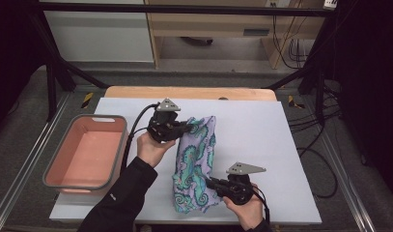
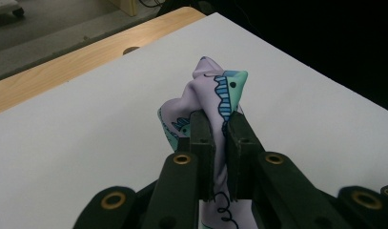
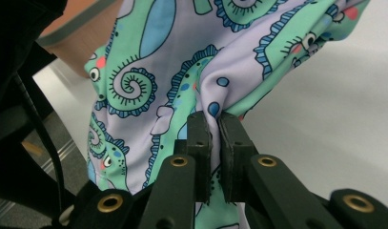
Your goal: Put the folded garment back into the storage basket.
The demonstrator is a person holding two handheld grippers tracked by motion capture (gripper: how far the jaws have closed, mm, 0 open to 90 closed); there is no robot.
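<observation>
A lilac cloth (image 1: 196,159) printed with green and blue seahorses lies bunched lengthwise on the white table top (image 1: 261,140). My left gripper (image 1: 188,126) is shut on the cloth's far end. In the left gripper view the cloth (image 2: 215,90) is pinched between the jaws of that gripper (image 2: 220,126) and sticks up past them. My right gripper (image 1: 209,182) is shut on the near end of the cloth. In the right gripper view a fold of the cloth (image 3: 191,71) is clamped in that gripper (image 3: 215,124).
A pink collapsible tub with a grey rim (image 1: 85,152) stands empty at the table's left. A wooden strip (image 1: 189,93) runs along the far edge of the table. Black cables (image 1: 136,130) trail from the left gripper, and more cables lie on the floor at the right.
</observation>
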